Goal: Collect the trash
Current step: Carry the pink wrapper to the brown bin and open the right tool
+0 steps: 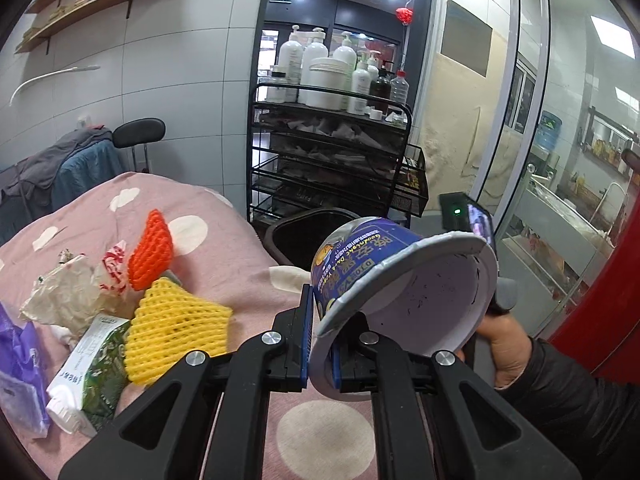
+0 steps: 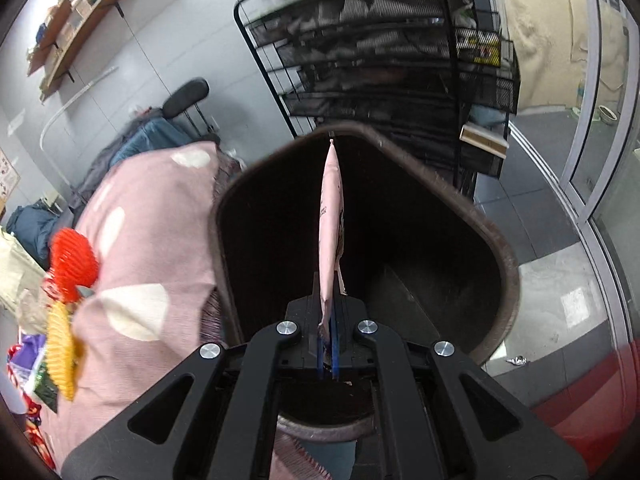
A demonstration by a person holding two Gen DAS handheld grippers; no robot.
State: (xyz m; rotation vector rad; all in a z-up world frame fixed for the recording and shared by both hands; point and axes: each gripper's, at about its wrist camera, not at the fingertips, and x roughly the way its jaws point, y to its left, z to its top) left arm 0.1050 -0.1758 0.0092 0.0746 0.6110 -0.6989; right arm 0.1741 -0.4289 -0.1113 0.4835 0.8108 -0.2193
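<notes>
The left gripper (image 1: 320, 332) is clenched on the rim of a blue paper cup (image 1: 404, 280), its body tilting beyond the jaws. The right gripper (image 2: 329, 320) clamps a flat pink wrapper (image 2: 331, 216), which sticks out ahead of its jaws above the dark bin (image 2: 496, 240).

Beauty or massage salon room: padded bed (image 1: 224, 248) under pink spotted cover, black wire trolley (image 1: 332, 152) carrying pump bottles (image 1: 316, 68), tiled walls, wall shelves (image 1: 92, 0).

blue cup (image 1: 360, 256), pink wrapper (image 2: 331, 216), pink dotted bedspread (image 1: 224, 256)
</notes>
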